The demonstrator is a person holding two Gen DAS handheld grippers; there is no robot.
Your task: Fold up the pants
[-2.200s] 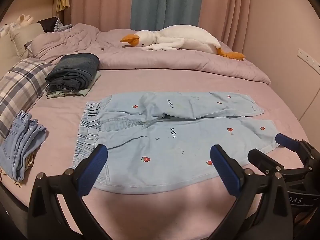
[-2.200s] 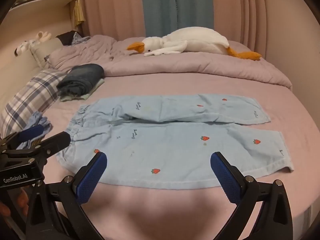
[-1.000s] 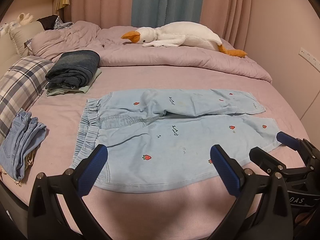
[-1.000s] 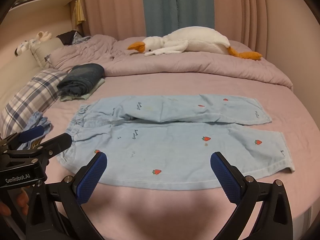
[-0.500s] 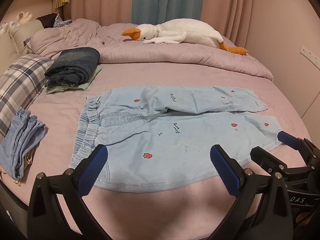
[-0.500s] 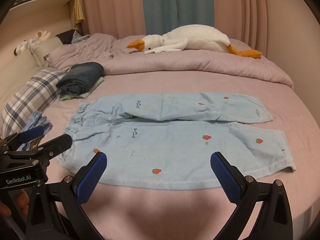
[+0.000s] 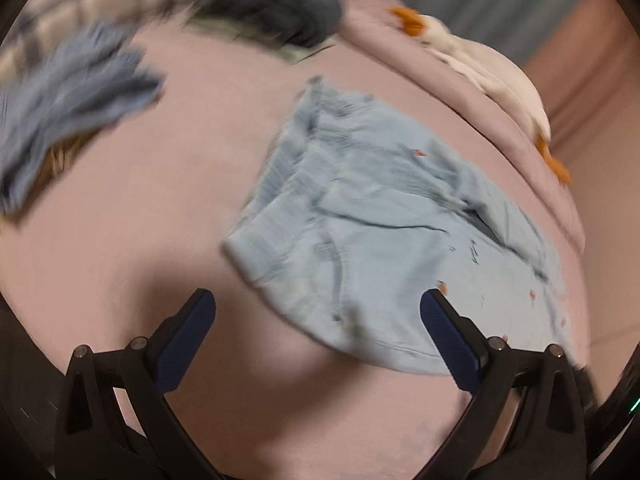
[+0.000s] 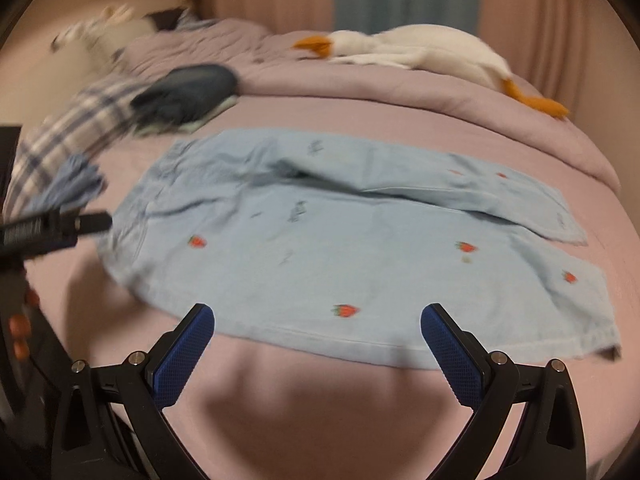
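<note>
Light blue pants (image 8: 340, 240) with small strawberry prints lie flat on the pink bed (image 8: 340, 412), waistband to the left, two legs running right. In the left wrist view the pants (image 7: 380, 240) show waistband first, blurred. My left gripper (image 7: 318, 320) is open and empty, hovering just short of the near waistband corner. My right gripper (image 8: 318, 334) is open and empty, just short of the near leg's front edge. The left gripper also shows at the left edge of the right wrist view (image 8: 52, 228).
A folded dark jeans stack (image 8: 188, 92) and a plaid pillow (image 8: 76, 124) lie at the back left. A crumpled blue garment (image 7: 76, 96) lies left of the pants. A white goose plush (image 8: 420, 52) rests on the bunched duvet at the back.
Both grippers have moved down and closer to the pants. The left one swung left toward the waistband end and tilted; both views are motion-blurred. The pants have not moved.
</note>
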